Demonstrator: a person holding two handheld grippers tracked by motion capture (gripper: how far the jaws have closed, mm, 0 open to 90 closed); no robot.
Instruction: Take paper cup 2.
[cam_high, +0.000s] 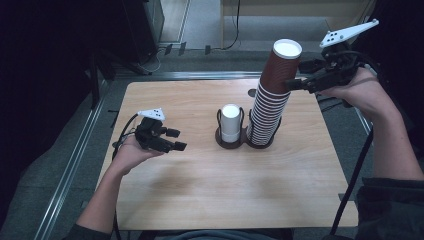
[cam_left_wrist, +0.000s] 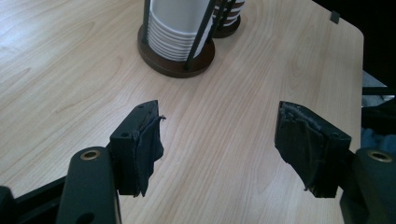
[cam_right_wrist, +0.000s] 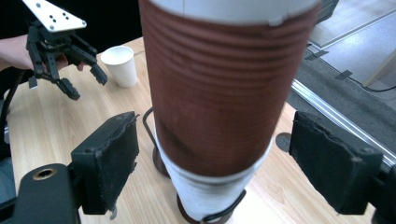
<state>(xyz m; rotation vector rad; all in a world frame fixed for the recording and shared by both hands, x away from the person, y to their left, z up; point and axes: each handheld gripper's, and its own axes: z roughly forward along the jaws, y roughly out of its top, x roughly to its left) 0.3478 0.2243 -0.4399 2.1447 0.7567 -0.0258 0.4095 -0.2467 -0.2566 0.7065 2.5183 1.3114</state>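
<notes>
The wire cup holder (cam_high: 245, 137) near the middle of the wooden table (cam_high: 200, 190) serves as the landmark. Nearest the person, on the near-left side of the holder and well apart from it, the left gripper (cam_high: 176, 140) hovers low over the table in the person's left hand (cam_high: 131, 155), its grey three-cornered plate on top. In the left gripper view its jaws stand wide apart with bare tabletop between them and grip nothing; the holder's round base (cam_left_wrist: 176, 58) lies ahead of them.

In the holder's left bay stands the short stack of white cups (cam_high: 230, 122), enclosed by the thin black uprights. In its right bay stands the tall stack of brown ribbed cups (cam_high: 272, 95), which rises well above the wire frame and leans slightly to the right toward its top; the uppermost cup shows a white interior.

Beyond and to the right of the holder, level with the upper part of the brown stack, the right gripper (cam_high: 295, 84) is held in the person's right hand (cam_high: 362, 92). In the right gripper view (cam_right_wrist: 212, 163) its jaws are spread on either side of the brown stack (cam_right_wrist: 219, 88), with a gap visible at each pad; the stack sits between them, not pinched.
</notes>
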